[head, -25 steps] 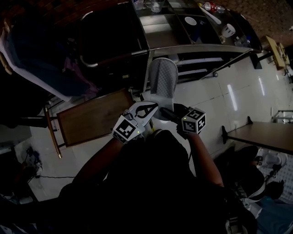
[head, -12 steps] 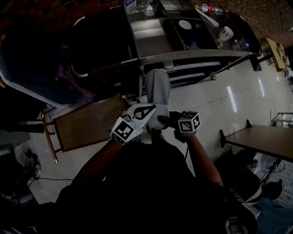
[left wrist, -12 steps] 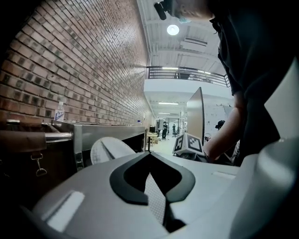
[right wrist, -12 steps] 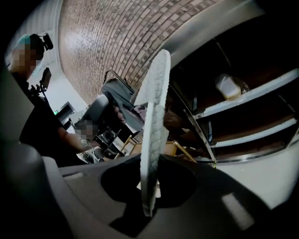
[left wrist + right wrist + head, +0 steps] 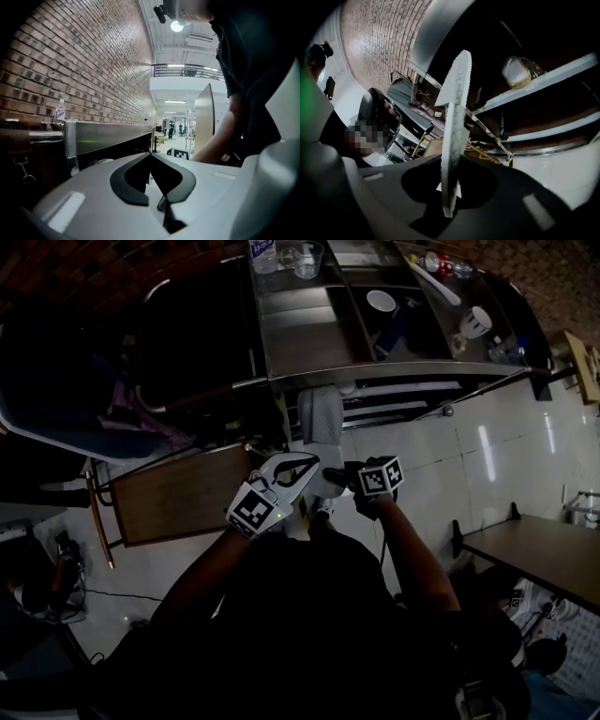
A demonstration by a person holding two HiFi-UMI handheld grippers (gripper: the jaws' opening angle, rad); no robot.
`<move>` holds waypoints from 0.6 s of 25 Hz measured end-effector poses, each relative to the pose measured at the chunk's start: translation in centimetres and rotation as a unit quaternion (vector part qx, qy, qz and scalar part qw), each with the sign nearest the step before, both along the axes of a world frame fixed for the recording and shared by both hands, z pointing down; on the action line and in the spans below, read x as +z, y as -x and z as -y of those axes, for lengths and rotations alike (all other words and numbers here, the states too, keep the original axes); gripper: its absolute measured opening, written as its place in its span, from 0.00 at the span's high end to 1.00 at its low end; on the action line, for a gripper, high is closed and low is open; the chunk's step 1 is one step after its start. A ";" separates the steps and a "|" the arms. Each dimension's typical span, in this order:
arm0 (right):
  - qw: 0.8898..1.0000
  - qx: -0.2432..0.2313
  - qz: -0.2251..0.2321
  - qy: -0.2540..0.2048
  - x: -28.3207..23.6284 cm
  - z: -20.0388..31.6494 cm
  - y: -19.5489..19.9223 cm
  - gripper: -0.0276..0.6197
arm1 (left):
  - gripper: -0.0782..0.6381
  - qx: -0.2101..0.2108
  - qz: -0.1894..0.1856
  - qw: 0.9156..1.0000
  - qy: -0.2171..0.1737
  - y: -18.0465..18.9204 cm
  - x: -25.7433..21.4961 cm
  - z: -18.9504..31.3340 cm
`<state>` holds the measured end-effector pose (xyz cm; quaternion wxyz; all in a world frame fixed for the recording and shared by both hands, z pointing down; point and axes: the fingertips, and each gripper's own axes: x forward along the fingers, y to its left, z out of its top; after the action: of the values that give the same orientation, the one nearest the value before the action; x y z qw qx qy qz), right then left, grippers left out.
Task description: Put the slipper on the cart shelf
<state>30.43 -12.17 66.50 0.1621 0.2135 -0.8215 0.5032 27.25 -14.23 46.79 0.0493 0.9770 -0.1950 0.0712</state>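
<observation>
Our right gripper (image 5: pixel 330 474) clamps one end of the one slipper (image 5: pixel 321 418), which stands on edge between its jaws. The far end reaches toward the lower shelves (image 5: pixel 543 79) of the one cart (image 5: pixel 375 371). Our left gripper (image 5: pixel 298 465), just beside it, is pinched together on nothing.

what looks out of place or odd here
Mainly the slipper: it is off the floor, pinched at one end by the right gripper and held in front of a cart that carries dishes on top.
</observation>
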 end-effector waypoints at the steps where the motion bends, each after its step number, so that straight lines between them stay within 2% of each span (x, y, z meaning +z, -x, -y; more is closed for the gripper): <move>1: 1.000 -0.003 -0.006 -0.003 0.5 1.0 -0.2 0.85 | 0.89 -0.004 0.001 1.000 0.000 -0.2 0.2 0.5; 4: 1.000 -0.012 -0.019 -0.010 1.6 3.7 -0.4 0.85 | 0.89 -0.014 0.012 1.000 -0.008 -0.5 1.7 1.8; 9: 1.000 -0.018 -0.015 -0.007 3.0 7.8 0.1 0.85 | 0.89 -0.030 0.018 0.999 -0.008 -1.0 3.0 3.6; 12: 1.000 -0.007 -0.005 0.001 3.8 10.1 0.4 0.85 | 0.89 -0.036 0.018 0.999 0.004 -1.2 3.4 4.2; 15: 1.000 0.016 -0.001 -0.015 4.5 13.2 0.4 0.85 | 0.89 -0.040 0.023 0.999 0.002 -1.2 4.2 4.8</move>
<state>30.02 -25.40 71.00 0.1518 0.2296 -0.8254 0.4929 28.48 -19.07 50.99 0.0493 0.9665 -0.2345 0.0920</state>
